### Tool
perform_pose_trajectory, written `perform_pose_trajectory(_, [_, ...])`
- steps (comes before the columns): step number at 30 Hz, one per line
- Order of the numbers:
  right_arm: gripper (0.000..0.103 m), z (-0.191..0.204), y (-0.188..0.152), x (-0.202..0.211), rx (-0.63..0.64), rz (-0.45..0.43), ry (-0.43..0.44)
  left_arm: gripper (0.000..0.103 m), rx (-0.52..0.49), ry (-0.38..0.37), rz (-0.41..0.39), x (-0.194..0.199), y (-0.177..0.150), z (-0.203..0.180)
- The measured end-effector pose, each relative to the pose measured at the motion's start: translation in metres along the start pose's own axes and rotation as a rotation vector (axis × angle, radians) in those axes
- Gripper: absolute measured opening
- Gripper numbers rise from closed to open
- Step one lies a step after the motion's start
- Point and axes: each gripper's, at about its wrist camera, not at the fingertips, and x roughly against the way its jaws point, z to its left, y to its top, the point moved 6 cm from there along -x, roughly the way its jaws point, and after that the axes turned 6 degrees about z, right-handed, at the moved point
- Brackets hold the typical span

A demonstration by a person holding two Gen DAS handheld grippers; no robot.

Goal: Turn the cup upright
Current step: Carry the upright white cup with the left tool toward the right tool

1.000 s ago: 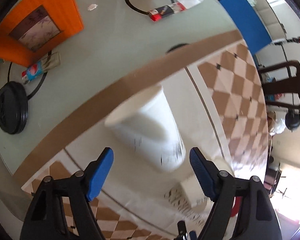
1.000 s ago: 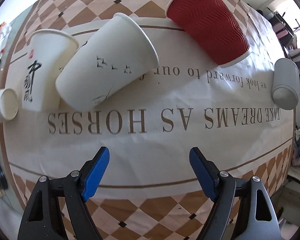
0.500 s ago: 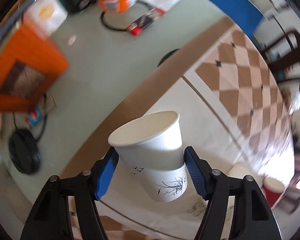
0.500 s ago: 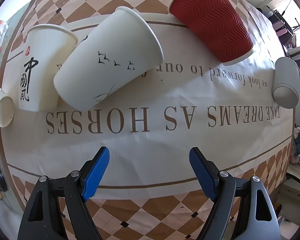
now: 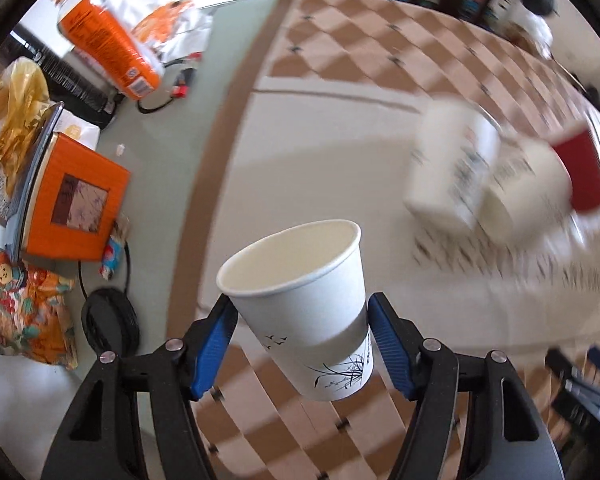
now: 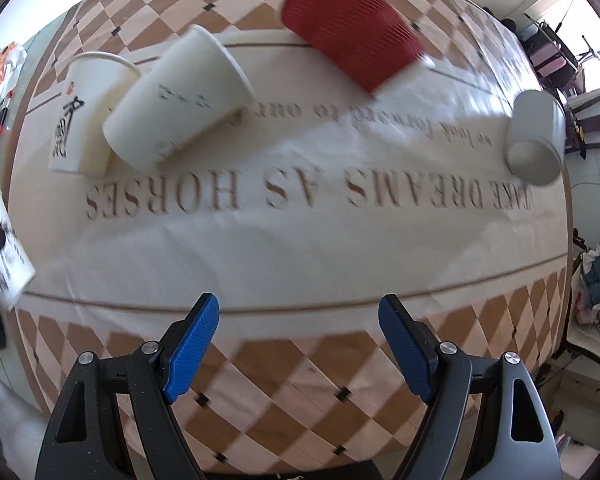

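While the left wrist view is partly blurred, the left tool (image 5: 300,344) is clear: both blue pads pinch the white paper cup (image 5: 300,300) at mid-wall, one pad each side. Cup is off the desk (image 5: 228,92), mouth up and tilted toward the camera, inside visible, bird and grass print near the base. Behind it, blurred: two white cups (image 5: 452,168) lying on the cream cloth (image 5: 320,152), a red cup (image 5: 580,176) just beside them. On the bare desk side: orange box (image 5: 72,208), orange bottle (image 5: 108,48) lying on its side, black lid (image 5: 108,328), yellow bag (image 5: 8,108).

Right wrist view: right tool (image 6: 296,340) spread wide, nothing between the pads, hovering over the checkered edge of the cloth (image 6: 300,240). Printed text on cloth reads upside down from here. Cup with black calligraphy (image 6: 84,120) stands mouth up; a plain white cup (image 6: 176,100) lies tilted, touching it. Red ribbed cup (image 6: 352,24) lies on its side further back. Grey cup (image 6: 536,136) lies at far right, well apart. The held cup (image 6: 2,248) shows at the left frame edge, blurred.
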Motion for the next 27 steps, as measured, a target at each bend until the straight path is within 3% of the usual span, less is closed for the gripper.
perform_pose_trajectory(11, [0.084,-0.114,-0.032,-0.023,-0.059,0.056,0.013,0.064,-0.188,-0.063,0.059,0.016,-0.072,-0.134])
perform_pose_trajectory(17, [0.084,-0.182,-0.044,-0.046,-0.133,0.092,0.019,0.064,-0.308,-0.080,0.101,0.009,-0.089,-0.211])
perform_pose_trajectory(21, [0.084,-0.218,-0.043,-0.062,-0.170,0.106,0.026,0.064,-0.378,-0.104,0.173,-0.006,-0.098,-0.254])
perform_pose_trajectory(24, [0.084,-0.233,-0.044,-0.066,-0.188,0.110,0.035,0.064,-0.411,-0.109,0.217,-0.018,-0.101,-0.272])
perform_pose_trajectory(27, [0.084,-0.253,-0.044,-0.074,-0.203,0.112,0.039,0.066,-0.442,-0.093,0.207,-0.020,-0.098,-0.284])
